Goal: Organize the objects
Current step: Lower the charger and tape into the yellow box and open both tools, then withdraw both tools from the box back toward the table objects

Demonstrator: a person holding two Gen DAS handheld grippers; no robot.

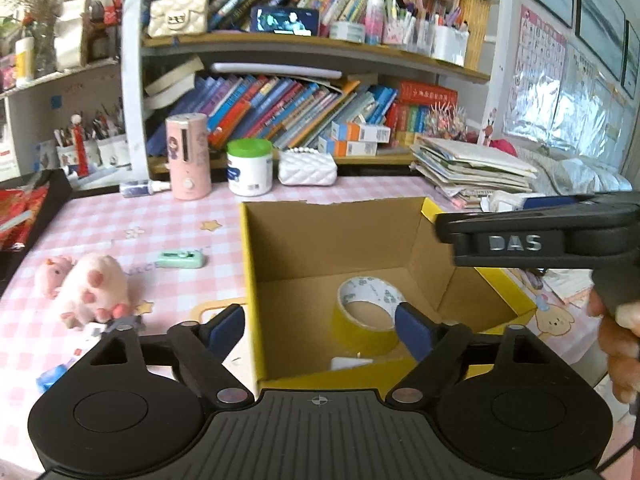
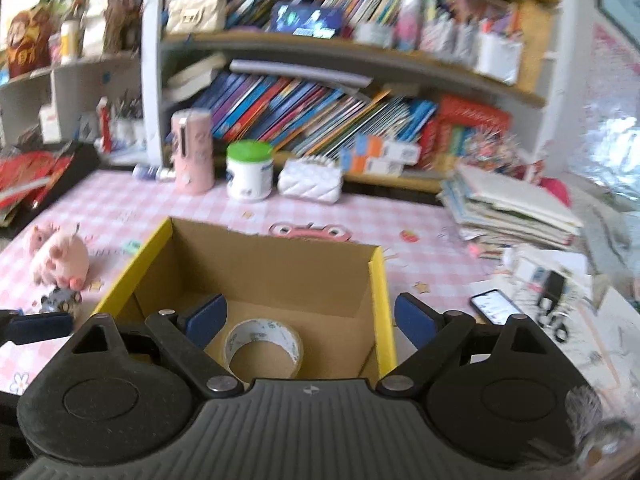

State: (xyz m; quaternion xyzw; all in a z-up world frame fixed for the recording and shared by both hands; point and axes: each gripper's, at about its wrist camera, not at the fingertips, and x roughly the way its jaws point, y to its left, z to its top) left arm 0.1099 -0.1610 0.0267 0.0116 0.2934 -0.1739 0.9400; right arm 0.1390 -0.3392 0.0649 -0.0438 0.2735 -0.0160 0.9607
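A pink-and-white checked cloth (image 1: pixel 132 216) is spread over the bench. The cardboard box (image 1: pixel 280 240) is yellow outside and plain brown inside. The tape roll (image 1: pixel 366 316) is yellow with a white printed inner face. The plush pig (image 1: pixel 94 284) is pink, the jar (image 1: pixel 249 168) white with a green lid, and the tool pads (image 1: pixel 412 330) are blue.

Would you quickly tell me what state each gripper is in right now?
Left gripper: open, holding nothing; tape roll lies in the box below.
Right gripper: open, holding nothing.

Crammed bookshelf (image 1: pixel 304 92); pink checked table (image 1: pixel 120 224)
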